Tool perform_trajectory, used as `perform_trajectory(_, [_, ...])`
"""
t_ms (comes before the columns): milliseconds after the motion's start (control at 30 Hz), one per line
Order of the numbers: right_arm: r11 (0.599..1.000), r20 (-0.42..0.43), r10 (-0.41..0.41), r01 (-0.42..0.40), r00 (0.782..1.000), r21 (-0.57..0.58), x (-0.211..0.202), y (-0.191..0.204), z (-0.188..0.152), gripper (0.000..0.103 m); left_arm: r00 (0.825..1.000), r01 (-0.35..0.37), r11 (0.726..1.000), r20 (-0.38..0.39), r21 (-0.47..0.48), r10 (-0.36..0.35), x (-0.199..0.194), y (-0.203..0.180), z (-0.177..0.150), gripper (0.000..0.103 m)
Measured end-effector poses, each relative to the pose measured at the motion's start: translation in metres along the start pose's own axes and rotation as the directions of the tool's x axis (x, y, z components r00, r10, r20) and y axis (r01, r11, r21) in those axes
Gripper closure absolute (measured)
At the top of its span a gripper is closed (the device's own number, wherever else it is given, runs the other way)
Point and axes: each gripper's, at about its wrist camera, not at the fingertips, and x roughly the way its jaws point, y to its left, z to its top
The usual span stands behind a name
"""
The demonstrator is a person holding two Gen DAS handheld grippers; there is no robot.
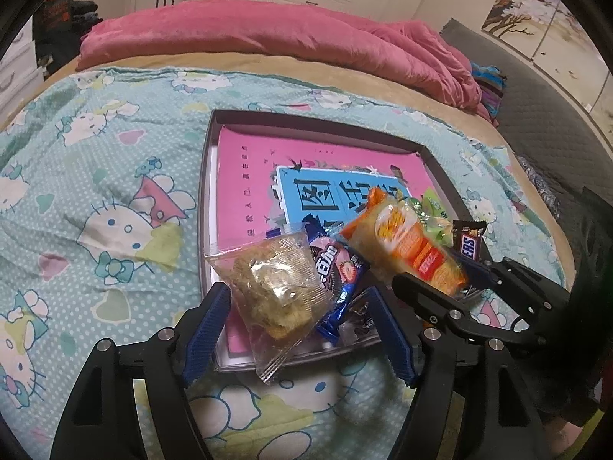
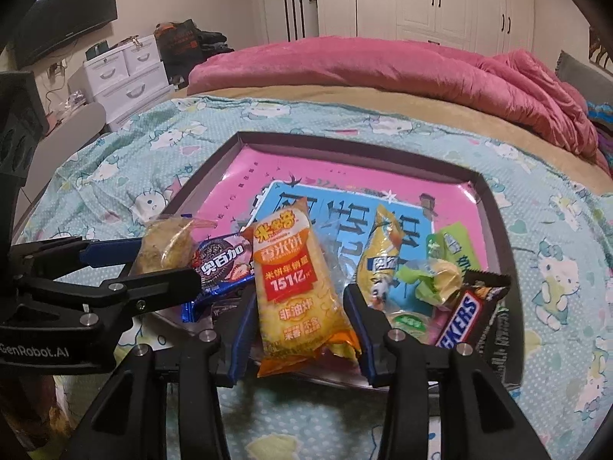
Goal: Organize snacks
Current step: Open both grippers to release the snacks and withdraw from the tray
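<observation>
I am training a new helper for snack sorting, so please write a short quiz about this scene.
1. True or false: in the right wrist view, the Snickers bar lies to the left of the orange rice cracker pack.
2. What lies between the fingers of the left gripper? A: clear packet; B: a green candy; C: a book.
3. What colour is the blanket heaped at the far side of the bed?

Key: 1 false, it lies to the right. 2 A. 3 pink.
</observation>
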Motion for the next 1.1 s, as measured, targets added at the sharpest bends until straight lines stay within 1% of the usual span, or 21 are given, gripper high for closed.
perform_trajectory(33, [1.000, 0.010, -0.003, 0.003, 1.000, -0.003, -0.003, 0.001, 0.000, 0.052, 1.000, -0.001, 1.000, 0.005, 0.002, 0.001, -0.002, 0.000, 0.000, 0.027])
perform_trajectory(200, [0.999, 0.047, -0.031, 0.032, 0.998, -0.021, -0.018, 0.001, 0.004, 0.051, 0.998, -0.028, 1.000, 0.050, 0.011, 0.027, -0.015, -0.003, 0.002, 0.027])
perform_trajectory(267, [0.999, 0.068, -0.042, 0.043, 0.997, -0.013, -0.025, 0.000, 0.005, 0.047, 0.997, -0.037, 0.999, 0.065, 0.012, 0.036, -0.020, -0.003, 0.003, 0.027])
perform_trajectory(333, [0.998, 0.095, -0.057, 0.058, 0.994, -0.004, -0.033, -0.002, 0.006, 0.040, 0.995, -0.046, 0.999, 0.086, 0.014, 0.045, -0.029, -0.005, 0.002, 0.027])
perform_trajectory(433, [0.997, 0.135, -0.080, 0.081, 0.988, -0.002, -0.049, -0.005, 0.004, 0.039, 0.992, -0.057, 0.998, 0.118, 0.011, 0.055, -0.041, -0.008, -0.001, 0.027])
perform_trajectory(533, [0.996, 0.166, -0.093, 0.094, 0.982, 0.004, -0.063, -0.010, 0.001, 0.038, 0.990, -0.058, 0.998, 0.128, 0.006, 0.057, -0.053, -0.013, -0.005, 0.027])
perform_trajectory(667, [0.992, 0.194, -0.121, 0.122, 0.973, 0.003, -0.081, -0.014, -0.007, 0.033, 0.992, -0.053, 0.999, 0.117, -0.011, 0.053, -0.065, -0.022, -0.018, 0.027])
perform_trajectory(700, [0.992, 0.193, -0.124, 0.126, 0.973, 0.003, -0.085, -0.015, -0.009, 0.031, 0.992, -0.050, 0.999, 0.114, -0.013, 0.051, -0.066, -0.024, -0.022, 0.027])
perform_trajectory(867, [0.990, 0.181, -0.142, 0.144, 0.973, 0.002, -0.099, -0.021, -0.027, 0.029, 0.995, -0.051, 0.998, 0.081, -0.031, 0.054, -0.068, -0.032, -0.048, 0.027])
perform_trajectory(1000, [0.991, 0.158, -0.133, 0.131, 0.978, 0.022, -0.105, -0.022, -0.047, 0.015, 0.997, -0.058, 0.998, 0.053, -0.037, 0.060, -0.065, -0.037, -0.068, 0.027])
perform_trajectory(1033, [0.992, 0.154, -0.128, 0.125, 0.980, 0.030, -0.106, -0.022, -0.052, 0.013, 0.997, -0.063, 0.997, 0.048, -0.036, 0.064, -0.065, -0.038, -0.072, 0.027])
perform_trajectory(1100, [0.993, 0.147, -0.114, 0.108, 0.983, 0.049, -0.107, -0.022, -0.062, 0.012, 0.996, -0.082, 0.996, 0.045, -0.019, 0.083, -0.065, -0.043, -0.079, 0.027])
